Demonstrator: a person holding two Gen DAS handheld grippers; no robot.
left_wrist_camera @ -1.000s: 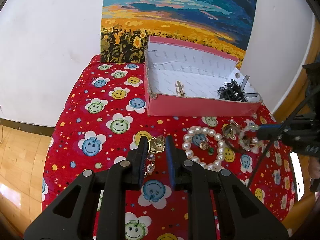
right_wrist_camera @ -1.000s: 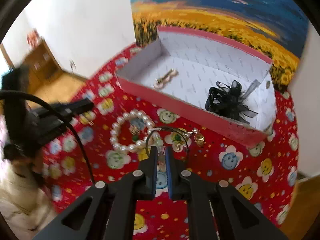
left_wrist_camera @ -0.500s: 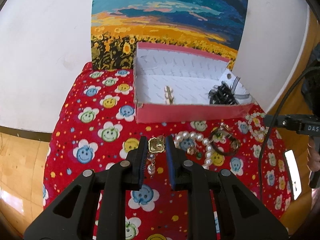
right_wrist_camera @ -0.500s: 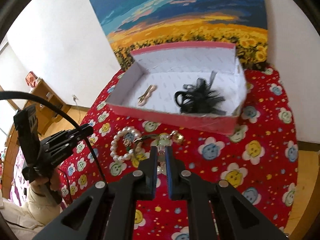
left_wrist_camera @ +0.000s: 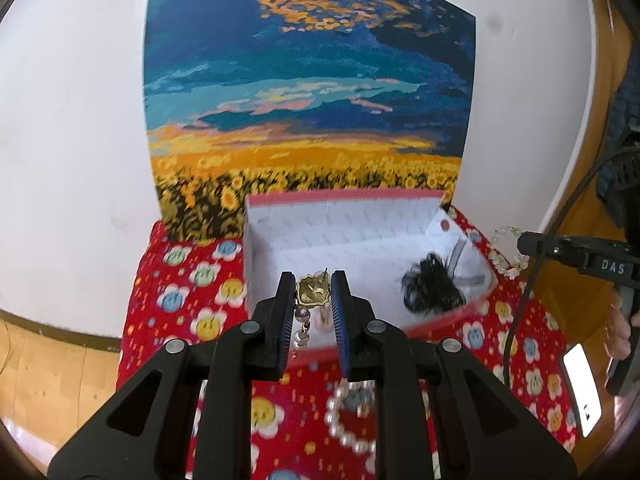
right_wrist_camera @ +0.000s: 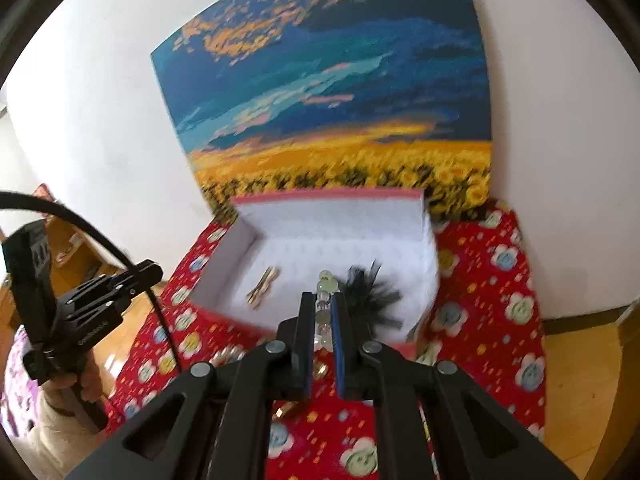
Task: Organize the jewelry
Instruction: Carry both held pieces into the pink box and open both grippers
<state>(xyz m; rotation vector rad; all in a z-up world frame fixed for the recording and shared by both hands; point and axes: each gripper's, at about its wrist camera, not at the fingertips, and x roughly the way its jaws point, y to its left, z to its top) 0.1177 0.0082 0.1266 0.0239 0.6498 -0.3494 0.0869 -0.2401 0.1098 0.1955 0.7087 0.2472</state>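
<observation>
My left gripper (left_wrist_camera: 312,280) is shut on a gold earring (left_wrist_camera: 313,293) with pearl drops, held in the air at the near wall of the red box (left_wrist_camera: 344,220) with a white lining. My right gripper (right_wrist_camera: 323,298) is shut on a pale green bead bracelet (right_wrist_camera: 325,280), also lifted, in front of the box (right_wrist_camera: 224,252). Inside the box lie a gold clip (right_wrist_camera: 264,286) and a black bow (right_wrist_camera: 372,292). The left wrist view shows the bracelet (left_wrist_camera: 506,252) dangling from the right gripper (left_wrist_camera: 528,246) beside the box's right end.
A pearl bracelet (left_wrist_camera: 344,420) and a small gold piece (right_wrist_camera: 286,412) lie on the red smiley-flower cloth (right_wrist_camera: 500,320) in front of the box. A sunflower painting (left_wrist_camera: 308,100) leans on the white wall behind. A person's hand (right_wrist_camera: 68,384) holds the left gripper's handle.
Both grippers rose from the cloth and moved toward the box, each carrying its piece: the earring in the left, the bead bracelet in the right. The pearl bracelet stayed on the cloth.
</observation>
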